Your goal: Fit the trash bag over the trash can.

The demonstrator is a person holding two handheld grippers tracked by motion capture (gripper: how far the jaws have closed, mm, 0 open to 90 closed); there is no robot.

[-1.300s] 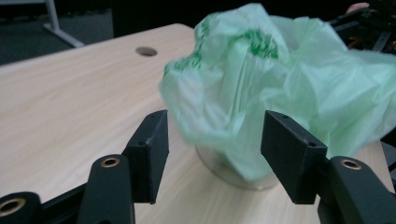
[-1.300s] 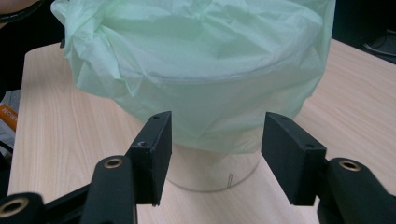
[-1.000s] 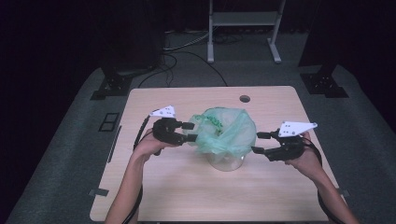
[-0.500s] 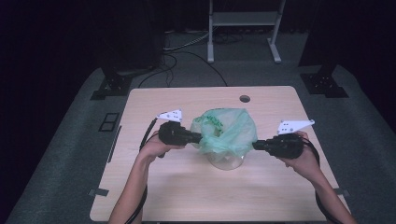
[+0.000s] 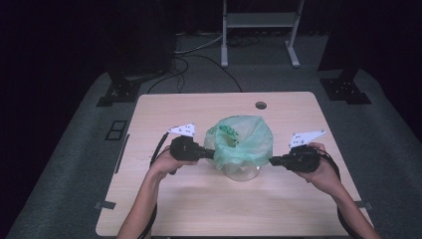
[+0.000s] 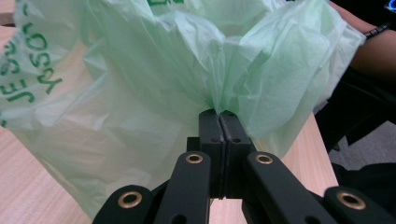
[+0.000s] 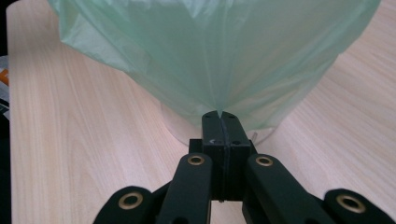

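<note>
a: left claw (image 5: 211,152) first. pinched tight on a fold at the left edge of the green bag (image 5: 244,140), no gap left between the jaws in the left gripper view. film fanning out from the pinch point, so gathered rather than flat.

b: held low and level, near the middle of the surface (image 5: 164,209). probably for pulling the skirt of the bag outward and down, not for lifting.

a: then the bag itself. draped over a clear container (image 5: 242,173), only the pale base peeking out below the hem on the near side. green lettering on the far-left face. sits roughly centre, a little to the far side of both hands.

b: draped mouth-down or turned back over the rim, hard to tell which from above. looks like a liner being fitted, judged from the way both sides get held at once.

a: right claw (image 5: 272,161) last. also clamped closed, on the bag's right edge, with creases running straight up from the tips in the right gripper view. film taut there.

b: opposite grips, roughly level with each other. sensible for spreading the opening evenly around the rim. risk worth noting: thin film, tight pinches, easy to tear if pulled apart too hard.
</note>
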